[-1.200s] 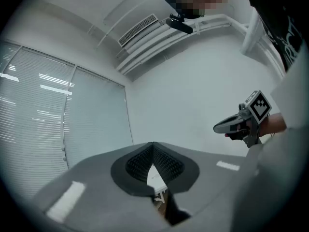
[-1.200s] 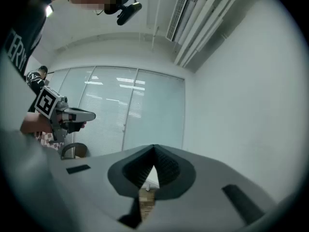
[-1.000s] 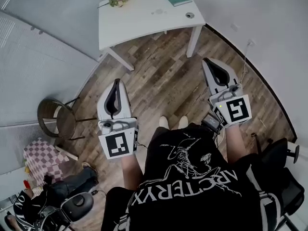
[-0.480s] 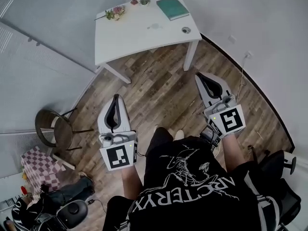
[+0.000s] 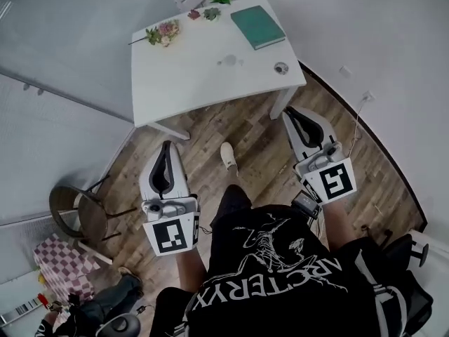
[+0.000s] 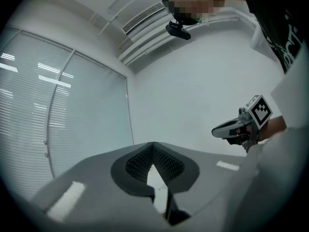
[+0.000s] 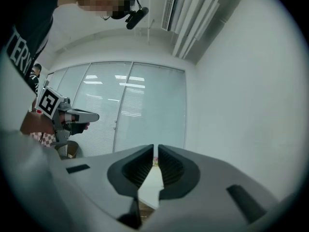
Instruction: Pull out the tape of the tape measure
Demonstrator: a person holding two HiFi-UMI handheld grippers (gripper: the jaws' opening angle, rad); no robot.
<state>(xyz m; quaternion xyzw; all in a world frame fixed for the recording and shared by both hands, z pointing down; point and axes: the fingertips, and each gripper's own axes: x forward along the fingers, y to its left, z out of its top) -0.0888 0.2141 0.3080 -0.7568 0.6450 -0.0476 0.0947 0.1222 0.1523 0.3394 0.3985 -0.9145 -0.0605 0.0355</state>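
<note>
Tape measure (image 5: 280,67), small round blur, details hard to make out, near right edge of white desk (image 5: 189,83), green book (image 5: 257,25) behind it, left tongs (image 5: 167,147) and right tongs (image 5: 290,113) closed, empty, above floor, short of desk.

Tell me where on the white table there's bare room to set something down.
The table's near left part is bare, from the flowers down to the front edge. The far edge is crowded with the flowers, small plants and a green book. A small round object sits by the right front corner.
</note>
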